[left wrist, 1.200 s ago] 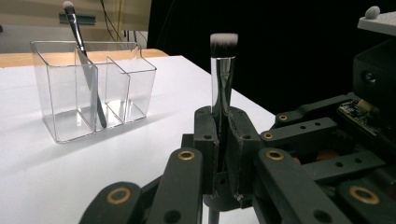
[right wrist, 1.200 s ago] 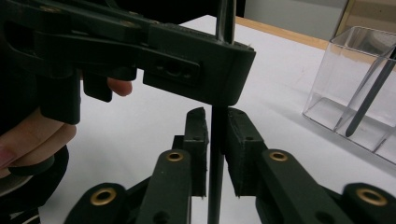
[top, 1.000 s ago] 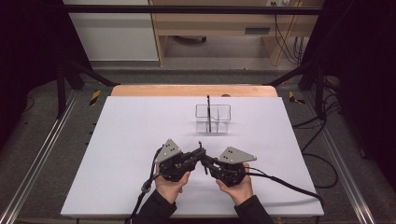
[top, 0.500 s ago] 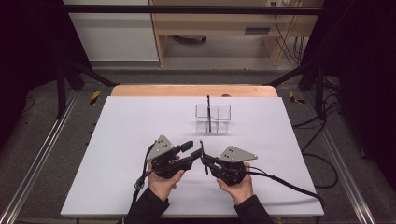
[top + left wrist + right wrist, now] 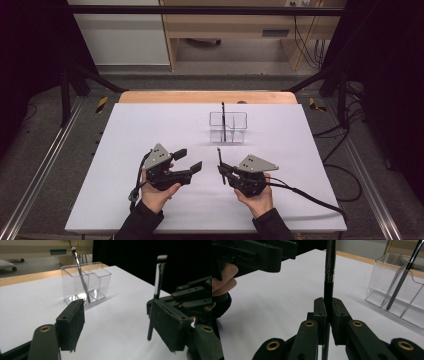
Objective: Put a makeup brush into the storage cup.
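Left gripper (image 5: 189, 161) drew left, releasing brush (image 5: 220, 162).

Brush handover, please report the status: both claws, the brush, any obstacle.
Left claw open, just released, nothing between jaws. Right claw shut on brush, held upright. Clear organizer ahead, one brush inside. Path free.

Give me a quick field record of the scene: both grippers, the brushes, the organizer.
left gripper: jaws have just been opening, nothing between them
right gripper: jaws shut on slim black-handled makeup brush, held upright
clear plastic divided organizer: stands on the white table top, beyond both grippers
second thin black makeup brush: leans inside the organizer, bristle end up
handover: brush is with the right gripper alone
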`<state>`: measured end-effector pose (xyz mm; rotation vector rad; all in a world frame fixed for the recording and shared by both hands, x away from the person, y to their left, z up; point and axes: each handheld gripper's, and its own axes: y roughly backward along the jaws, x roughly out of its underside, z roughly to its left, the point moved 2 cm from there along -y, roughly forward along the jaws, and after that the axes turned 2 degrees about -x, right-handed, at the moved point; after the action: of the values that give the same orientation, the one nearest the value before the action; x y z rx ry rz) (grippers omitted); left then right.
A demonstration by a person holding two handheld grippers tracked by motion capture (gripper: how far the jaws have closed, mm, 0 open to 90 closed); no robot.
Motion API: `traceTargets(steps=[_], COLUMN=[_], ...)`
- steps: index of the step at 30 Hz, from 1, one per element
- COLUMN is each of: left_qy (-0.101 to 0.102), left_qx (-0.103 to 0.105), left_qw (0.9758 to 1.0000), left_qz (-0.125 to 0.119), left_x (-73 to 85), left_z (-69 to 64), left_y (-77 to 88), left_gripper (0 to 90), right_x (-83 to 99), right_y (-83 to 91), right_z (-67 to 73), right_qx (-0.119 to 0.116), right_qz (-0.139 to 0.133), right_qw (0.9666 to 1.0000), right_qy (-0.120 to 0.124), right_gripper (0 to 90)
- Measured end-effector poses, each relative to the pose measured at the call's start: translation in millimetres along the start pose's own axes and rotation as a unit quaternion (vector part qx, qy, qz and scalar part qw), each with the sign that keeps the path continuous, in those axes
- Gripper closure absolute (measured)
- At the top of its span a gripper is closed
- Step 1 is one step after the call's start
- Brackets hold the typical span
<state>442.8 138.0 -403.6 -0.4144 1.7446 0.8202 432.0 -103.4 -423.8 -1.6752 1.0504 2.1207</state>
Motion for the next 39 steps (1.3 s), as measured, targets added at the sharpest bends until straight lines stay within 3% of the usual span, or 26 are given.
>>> traceTargets(steps=[12,19,27,30,32,39], left_qy=[-0.009,-0.018,-0.014,-0.01,-0.018,-0.012], left_qx=[-0.023,-0.043,-0.064,-0.068,-0.076,-0.084], left_qw=[0.9994,0.9976,0.9959,0.9956,0.9946,0.9937], left_qz=[0.026,0.05,0.062,0.064,0.068,0.073], left_x=[20.5,32.1,40.9,43.1,45.3,49.1], left_z=[23.4,35.7,49.1,52.9,55.2,62.1], left_y=[20.3,26.5,31.8,33.3,34.3,35.9], left_gripper=[16.1,12.6,10.6,10.6,10.5,10.2], right_x=[-1.7,-2.6,-9.8,-17.8,-22.5,-32.9], right_y=[6.4,9.4,12.5,15.0,15.6,11.9], right_z=[-6.6,-11.5,-19.5,-28.1,-32.4,-42.7], right_qx=[0.012,0.018,0.03,0.036,0.038,0.054], right_qz=[-0.008,-0.013,-0.022,-0.039,-0.049,-0.058], right_qw=[0.9999,0.9997,0.9992,0.9982,0.9974,0.9958], right_qy=[-0.007,-0.014,-0.018,-0.03,-0.037,-0.046], right_gripper=[83.9,84.0,84.0,84.0,84.0,84.0])
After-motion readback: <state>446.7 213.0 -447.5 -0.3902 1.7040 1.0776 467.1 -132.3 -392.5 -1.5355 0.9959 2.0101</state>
